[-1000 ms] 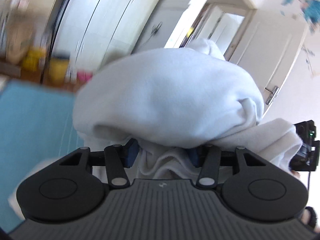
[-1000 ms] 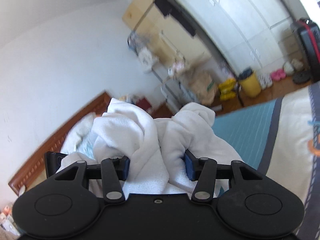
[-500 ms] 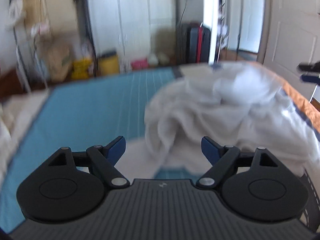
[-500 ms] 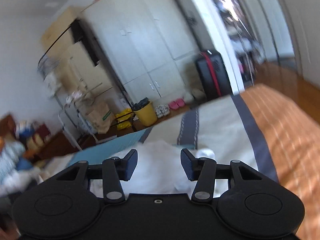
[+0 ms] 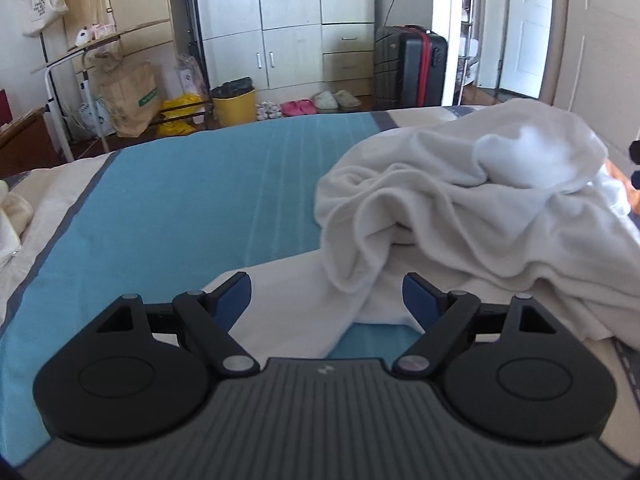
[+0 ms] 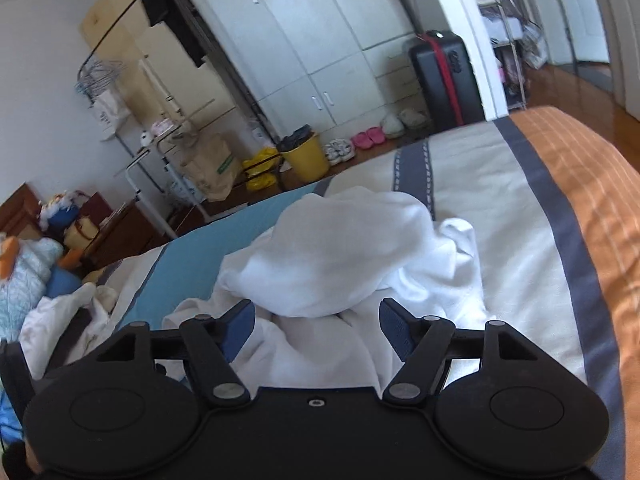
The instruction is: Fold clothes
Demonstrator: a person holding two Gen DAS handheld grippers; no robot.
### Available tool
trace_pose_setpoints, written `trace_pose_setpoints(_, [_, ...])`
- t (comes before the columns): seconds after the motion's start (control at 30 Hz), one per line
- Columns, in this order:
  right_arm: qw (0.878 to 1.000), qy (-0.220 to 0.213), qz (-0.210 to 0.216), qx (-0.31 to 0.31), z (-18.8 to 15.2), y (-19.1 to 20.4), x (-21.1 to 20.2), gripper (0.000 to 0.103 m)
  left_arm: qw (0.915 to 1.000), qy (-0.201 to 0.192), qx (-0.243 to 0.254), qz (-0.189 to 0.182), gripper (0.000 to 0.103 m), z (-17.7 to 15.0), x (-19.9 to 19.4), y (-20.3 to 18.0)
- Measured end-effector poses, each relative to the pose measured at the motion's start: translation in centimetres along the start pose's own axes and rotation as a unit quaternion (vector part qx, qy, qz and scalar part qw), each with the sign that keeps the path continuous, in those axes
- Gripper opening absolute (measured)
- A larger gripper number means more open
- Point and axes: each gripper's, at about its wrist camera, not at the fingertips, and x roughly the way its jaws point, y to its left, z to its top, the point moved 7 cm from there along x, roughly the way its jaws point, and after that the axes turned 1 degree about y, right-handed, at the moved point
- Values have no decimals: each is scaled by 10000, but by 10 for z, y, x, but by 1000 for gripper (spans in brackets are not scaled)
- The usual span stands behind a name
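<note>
Striped bedspread (blue, cream, orange) w/ white garment; wardrobe behind.

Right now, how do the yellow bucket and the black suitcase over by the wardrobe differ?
The yellow bucket is low, round and bright, with something dark bunched at its open top; the black suitcase is taller, boxy and closed, with a red stripe down its front. The bucket stands left of the row of slippers, the suitcase right of it, next to the doorway. Both stand upright on the floor beyond the bed.
</note>
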Motion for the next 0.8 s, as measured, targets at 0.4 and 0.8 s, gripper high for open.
trace_pose_setpoints(0.4, [9888,1367,33,591,-43,-25,35,82,9991,265,297,-151,18,14,62,-16])
trace_pose_setpoints(0.8, [9901,1146,237,779,-32,-17,19,80,9832,-1103,543,1352,7,48,-6,3])
